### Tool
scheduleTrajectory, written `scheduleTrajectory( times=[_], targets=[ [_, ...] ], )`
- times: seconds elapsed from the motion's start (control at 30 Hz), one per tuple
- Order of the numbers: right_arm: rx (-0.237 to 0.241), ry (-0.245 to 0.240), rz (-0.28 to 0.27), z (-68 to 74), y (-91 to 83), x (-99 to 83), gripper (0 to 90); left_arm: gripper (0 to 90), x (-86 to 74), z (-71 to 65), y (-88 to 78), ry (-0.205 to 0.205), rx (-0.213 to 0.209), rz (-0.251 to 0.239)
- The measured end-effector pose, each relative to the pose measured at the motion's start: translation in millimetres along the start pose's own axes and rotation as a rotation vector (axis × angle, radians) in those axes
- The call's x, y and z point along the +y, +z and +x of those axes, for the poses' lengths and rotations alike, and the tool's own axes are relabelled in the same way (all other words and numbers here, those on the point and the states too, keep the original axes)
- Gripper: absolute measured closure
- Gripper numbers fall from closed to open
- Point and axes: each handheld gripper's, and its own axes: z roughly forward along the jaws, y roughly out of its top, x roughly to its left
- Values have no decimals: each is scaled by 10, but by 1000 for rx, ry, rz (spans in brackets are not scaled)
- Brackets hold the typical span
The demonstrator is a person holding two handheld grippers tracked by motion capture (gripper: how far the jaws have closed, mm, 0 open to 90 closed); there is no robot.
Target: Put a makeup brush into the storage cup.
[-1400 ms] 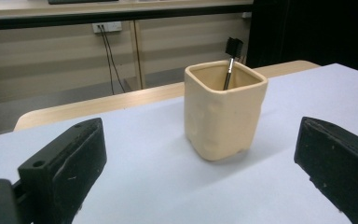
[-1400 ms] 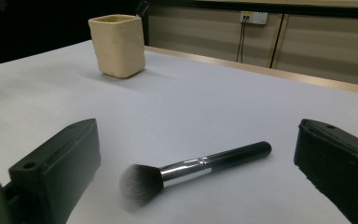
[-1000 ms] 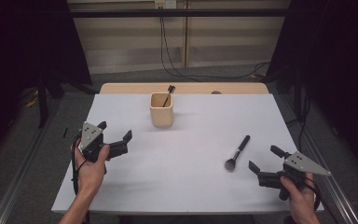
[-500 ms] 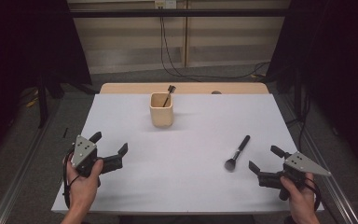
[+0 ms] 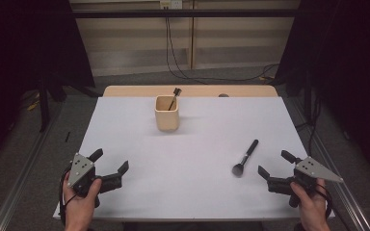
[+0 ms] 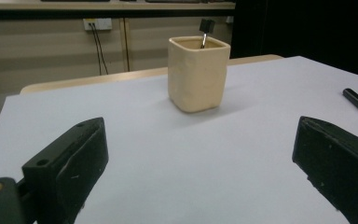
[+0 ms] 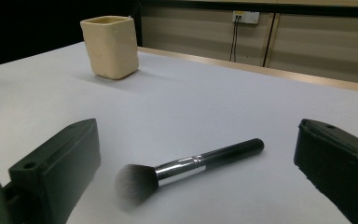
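Two makeup brushes, one cup, two grippers. Brush (image 5: 245,158): one lies flat on the white table (image 5: 197,144), bristle head toward the near edge, just ahead of the right gripper (image 5: 275,167), untouched. Cup (image 5: 167,113): one, beige, upright at the table's far centre, holding the second brush (image 5: 175,96), whose dark end pokes above the rim. Left gripper (image 5: 110,161): near-left corner, jaws spread, holding nothing. Right gripper: jaws spread, holding nothing.
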Motion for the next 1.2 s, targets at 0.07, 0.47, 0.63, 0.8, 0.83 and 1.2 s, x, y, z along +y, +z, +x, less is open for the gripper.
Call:
scheduleTrajectory(
  times=[0.07, 0.47, 0.63, 0.8, 0.83, 1.2],
  targets=[
    [-6, -6, 0, -3, 0, 3, 0, 22, -39, 12, -47, 13, 1, -1],
    [0, -6, -9, -36, -24, 4, 0, 22, -113, 77, -56, 11, 4, 3],
    [15, -6, -21, -34, -12, 36, 0, 22, -116, 71, -75, 12, -11, -8],
    [9, 5, -42, -37, 23, 131, 0, 22, -129, 100, -81, 5, -6, -13],
    [9, 8, -45, -44, 32, 146, 0, 22, -133, 103, -76, -1, -3, -14],
    [31, -8, -47, -118, 188, 348, 0, 21, -98, 90, -70, 16, 18, -29]
  ],
)
